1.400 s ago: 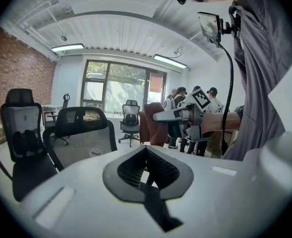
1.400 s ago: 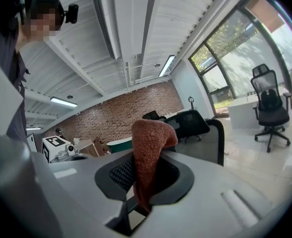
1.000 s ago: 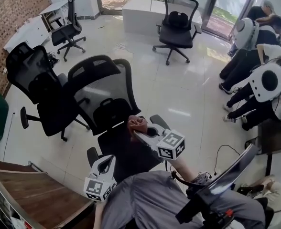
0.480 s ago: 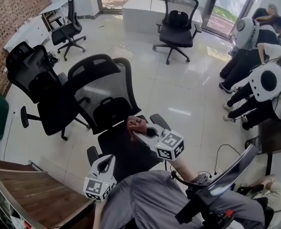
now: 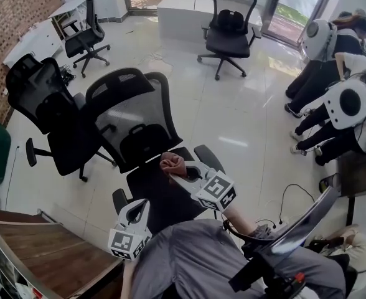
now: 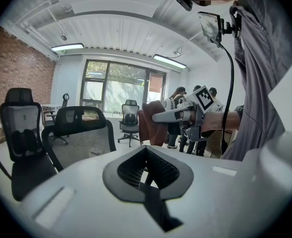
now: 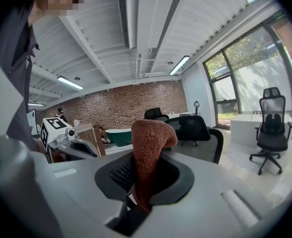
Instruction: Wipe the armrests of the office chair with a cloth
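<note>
The black mesh office chair (image 5: 128, 120) stands right in front of me, its seat (image 5: 161, 195) below both grippers. Its right armrest (image 5: 206, 156) lies just right of my right gripper (image 5: 178, 170), which is shut on a bunched reddish-brown cloth (image 5: 172, 164) held over the seat's back edge. In the right gripper view the cloth (image 7: 150, 138) sticks up from between the jaws. My left gripper (image 5: 135, 212) hovers beside the left armrest (image 5: 119, 199), shut with nothing in it. The left gripper view shows the cloth (image 6: 150, 124) and the right gripper (image 6: 183, 116) ahead.
A second black chair (image 5: 46, 114) stands close on the left, with two more chairs (image 5: 229, 30) (image 5: 86, 36) farther back. Several people (image 5: 342, 104) stand at the right. A wooden surface (image 5: 46, 254) is at lower left. A white desk (image 5: 183, 11) sits at the far wall.
My right gripper with the cloth has shifted slightly left over the seat. The left gripper has barely moved.
</note>
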`<state>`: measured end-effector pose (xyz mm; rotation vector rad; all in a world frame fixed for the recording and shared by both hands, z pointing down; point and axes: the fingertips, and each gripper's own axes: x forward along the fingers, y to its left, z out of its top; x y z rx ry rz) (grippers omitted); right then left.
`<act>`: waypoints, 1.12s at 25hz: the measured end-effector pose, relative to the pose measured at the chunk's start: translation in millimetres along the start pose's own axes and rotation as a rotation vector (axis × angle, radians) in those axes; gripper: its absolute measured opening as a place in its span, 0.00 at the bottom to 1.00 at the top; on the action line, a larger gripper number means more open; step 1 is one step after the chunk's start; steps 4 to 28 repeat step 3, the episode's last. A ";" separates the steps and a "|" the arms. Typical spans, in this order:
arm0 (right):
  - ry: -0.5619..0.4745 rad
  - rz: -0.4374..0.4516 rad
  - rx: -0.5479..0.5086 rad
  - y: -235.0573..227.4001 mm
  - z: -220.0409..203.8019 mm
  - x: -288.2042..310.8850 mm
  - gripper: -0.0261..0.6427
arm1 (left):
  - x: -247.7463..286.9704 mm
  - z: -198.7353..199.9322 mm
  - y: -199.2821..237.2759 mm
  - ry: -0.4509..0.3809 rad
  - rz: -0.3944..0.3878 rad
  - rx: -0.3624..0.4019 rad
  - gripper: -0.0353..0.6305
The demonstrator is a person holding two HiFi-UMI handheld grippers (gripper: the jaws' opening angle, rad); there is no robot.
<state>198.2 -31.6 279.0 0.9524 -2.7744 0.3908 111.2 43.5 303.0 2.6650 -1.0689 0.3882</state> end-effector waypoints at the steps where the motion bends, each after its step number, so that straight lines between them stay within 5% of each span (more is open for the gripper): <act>1: 0.002 0.003 -0.007 1.0 -0.4 0.8 0.12 | 0.5 -2.2 0.2 0.001 -0.002 0.003 0.08; 28: 0.007 0.009 -0.019 2.8 -1.2 2.6 0.12 | 1.5 -5.5 0.7 0.002 -0.005 0.007 0.08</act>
